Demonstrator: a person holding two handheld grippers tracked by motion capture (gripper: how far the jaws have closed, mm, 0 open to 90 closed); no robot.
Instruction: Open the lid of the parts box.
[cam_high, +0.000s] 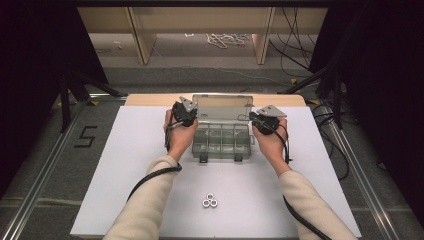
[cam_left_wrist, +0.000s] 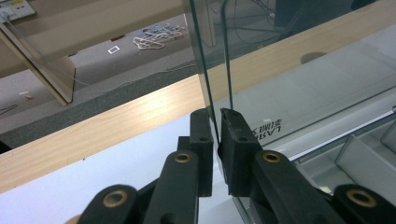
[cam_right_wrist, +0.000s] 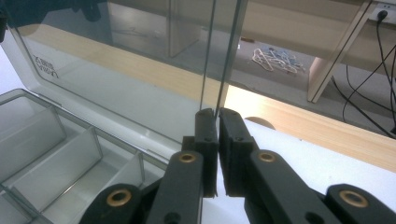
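High view: hands hide both claws pinching the clear lid (cam_high: 223, 107).

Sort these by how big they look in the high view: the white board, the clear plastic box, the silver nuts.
1. White board
2. Clear plastic compartment box
3. Cluster of silver metal nuts, plainly smallest.

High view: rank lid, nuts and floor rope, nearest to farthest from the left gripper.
1. Clear plastic lid of the compartment box: the left gripper is shut on its left edge.
2. Cluster of three silver metal nuts: on the white sheet, near the table's front edge.
3. Pile of white rope: on the floor beyond the table's far edge.
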